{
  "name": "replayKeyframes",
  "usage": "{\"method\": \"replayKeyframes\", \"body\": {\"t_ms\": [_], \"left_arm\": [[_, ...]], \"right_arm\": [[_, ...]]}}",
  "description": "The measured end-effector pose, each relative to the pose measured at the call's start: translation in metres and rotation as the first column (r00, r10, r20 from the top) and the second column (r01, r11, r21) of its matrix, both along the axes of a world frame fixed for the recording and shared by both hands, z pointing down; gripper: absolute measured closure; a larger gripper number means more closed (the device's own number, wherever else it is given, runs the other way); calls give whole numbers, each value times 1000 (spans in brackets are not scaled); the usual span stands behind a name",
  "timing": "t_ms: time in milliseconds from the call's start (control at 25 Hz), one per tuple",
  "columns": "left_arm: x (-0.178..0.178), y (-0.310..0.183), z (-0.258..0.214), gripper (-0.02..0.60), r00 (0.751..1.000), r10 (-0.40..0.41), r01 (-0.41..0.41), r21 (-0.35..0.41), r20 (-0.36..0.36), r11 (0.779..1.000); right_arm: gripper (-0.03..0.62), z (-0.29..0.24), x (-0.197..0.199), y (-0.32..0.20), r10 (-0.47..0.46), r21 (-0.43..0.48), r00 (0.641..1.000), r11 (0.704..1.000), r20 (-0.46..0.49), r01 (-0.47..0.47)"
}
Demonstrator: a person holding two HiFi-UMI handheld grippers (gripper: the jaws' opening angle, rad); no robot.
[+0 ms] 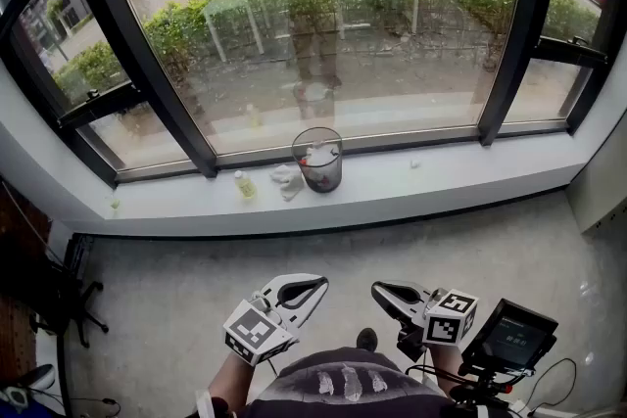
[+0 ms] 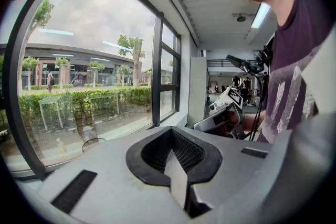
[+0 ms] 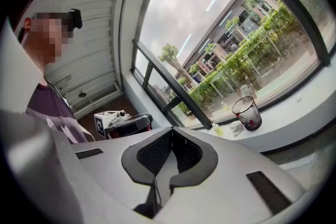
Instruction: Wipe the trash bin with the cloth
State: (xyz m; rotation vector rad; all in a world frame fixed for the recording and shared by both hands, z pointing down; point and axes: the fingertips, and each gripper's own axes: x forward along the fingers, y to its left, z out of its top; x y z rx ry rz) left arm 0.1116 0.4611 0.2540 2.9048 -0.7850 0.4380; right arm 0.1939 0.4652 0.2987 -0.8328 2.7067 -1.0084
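Observation:
A small see-through trash bin point(image 1: 317, 160) with paper and something red inside stands on the white window sill point(image 1: 470, 173). A white cloth point(image 1: 287, 179) lies crumpled against its left side. In the right gripper view the trash bin point(image 3: 247, 113) and the cloth point(image 3: 236, 126) show far off. In the left gripper view only the bin's rim point(image 2: 93, 141) peeks over the gripper body. My left gripper point(image 1: 315, 290) and right gripper point(image 1: 384, 293) are held low near my body, far from the sill, tips pointing toward each other. Both are shut and hold nothing.
A small bottle of yellow liquid point(image 1: 244, 184) stands on the sill left of the cloth. Dark window frames point(image 1: 147, 64) rise behind the sill. A black chair base point(image 1: 69, 294) sits at the left, a screen on a stand point(image 1: 509, 338) at the lower right.

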Motion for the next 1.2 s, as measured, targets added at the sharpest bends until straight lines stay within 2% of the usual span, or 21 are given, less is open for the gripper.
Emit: {"method": "replayKeyframes", "body": {"t_ms": [200, 360, 440, 600, 680, 760, 840, 960, 1000, 1080, 1200], "left_arm": [[19, -18, 11, 584, 998, -39, 39, -15, 46, 999], [12, -45, 8, 584, 997, -73, 74, -6, 25, 997], [9, -55, 7, 584, 996, -88, 88, 3, -1, 996], [-2, -72, 8, 584, 992, -78, 77, -11, -98, 997], [-15, -85, 11, 584, 989, -80, 79, -13, -121, 997], [-29, -101, 11, 584, 986, -80, 79, -8, -144, 997], [-46, -116, 3, 584, 979, -70, 71, -2, -193, 997], [-82, -144, -10, 584, 944, -62, 59, -21, -325, 998], [-97, -154, -8, 584, 937, -67, 61, -27, -344, 998], [-122, -170, -1, 584, 938, -71, 65, -31, -340, 997], [-147, -189, 4, 584, 953, -61, 61, -7, -298, 998]], "right_arm": [[594, 19, 28, -20, -23, 73, 978, 997, -207, 39], [594, 24, 27, -39, -18, 151, 942, 986, -334, 73], [594, 23, 22, -48, -41, 168, 933, 980, -358, 107], [594, 7, -6, -66, -139, 198, 920, 954, -367, 224], [594, 1, -22, -84, -126, 233, 888, 940, -442, 249], [594, 1, -33, -106, -88, 242, 860, 941, -503, 238], [594, -1, -47, -126, -68, 227, 863, 952, -501, 207], [594, -4, -76, -148, -68, 209, 878, 960, -474, 188], [594, -2, -85, -154, -71, 204, 877, 961, -476, 188], [594, 5, -100, -167, -62, 190, 872, 966, -486, 174], [594, 6, -116, -191, 3, 192, 878, 976, -479, 101]]}}
